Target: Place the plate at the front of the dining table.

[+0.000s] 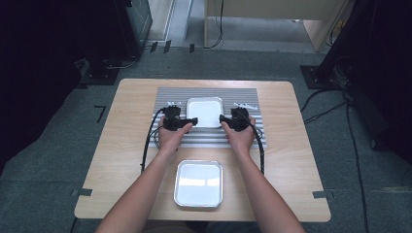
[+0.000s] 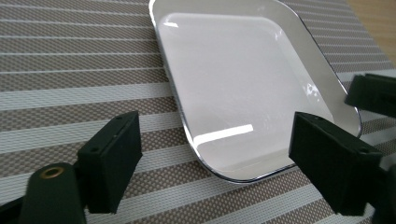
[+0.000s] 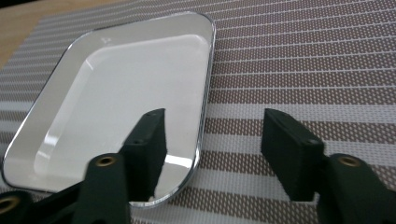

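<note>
My left gripper and right gripper flank the white tray, which lies flat on the striped mat. Both sets of jaws stand wide open and hold nothing. The tray's near corner sits between my left jaws, and its edge runs between my right ones, the rim clear of the pads. I judge the tray is set down, so I should draw each hand straight outward, low and level, without nudging the rim. A second tray waits on the bench behind my jaws.
</note>
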The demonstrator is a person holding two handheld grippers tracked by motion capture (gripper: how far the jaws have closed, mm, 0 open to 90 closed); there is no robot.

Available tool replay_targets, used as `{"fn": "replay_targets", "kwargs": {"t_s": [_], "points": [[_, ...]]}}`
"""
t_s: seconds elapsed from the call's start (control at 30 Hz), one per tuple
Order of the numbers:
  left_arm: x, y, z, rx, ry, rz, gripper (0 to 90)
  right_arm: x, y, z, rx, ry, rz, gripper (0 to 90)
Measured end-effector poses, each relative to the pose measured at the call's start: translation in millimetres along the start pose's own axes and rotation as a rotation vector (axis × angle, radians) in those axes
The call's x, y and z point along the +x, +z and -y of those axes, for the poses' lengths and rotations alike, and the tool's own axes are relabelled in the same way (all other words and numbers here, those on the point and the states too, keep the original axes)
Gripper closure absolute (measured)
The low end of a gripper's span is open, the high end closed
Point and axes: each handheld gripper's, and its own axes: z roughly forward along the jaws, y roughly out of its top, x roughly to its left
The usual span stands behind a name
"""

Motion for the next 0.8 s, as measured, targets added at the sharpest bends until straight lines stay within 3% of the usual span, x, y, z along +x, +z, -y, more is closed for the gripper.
{"fn": "replay_targets", "kwargs": {"t_s": [0.1, 0.23, 0.37, 0.53, 0.8], "points": [[3.7, -5.9, 2.9, -0.011, -0.004, -0.037, 16.3, 0.2, -10.4, 0.3, 0.003, -0.051, -0.028, 31.2], [8.8, -15.8, 9.0, -0.031, -0.008, -0.018, 15.6, -0.7, -22.4, 4.1, -0.011, -0.115, -0.041, 28.4], [11.9, -25.1, 14.2, -0.034, -0.004, -0.011, 15.6, -4.0, -31.8, 8.3, -0.007, -0.126, -0.041, 28.4], [13.8, -35.4, 21.9, -0.048, 0.042, -0.024, 15.5, -9.1, -43.0, 13.5, -0.012, -0.14, -0.043, 27.6], [19.5, -50.9, 36.1, -0.076, 0.065, -0.019, 14.4, -12.9, -61.1, 19.5, -0.033, -0.181, -0.052, 23.9]]}}
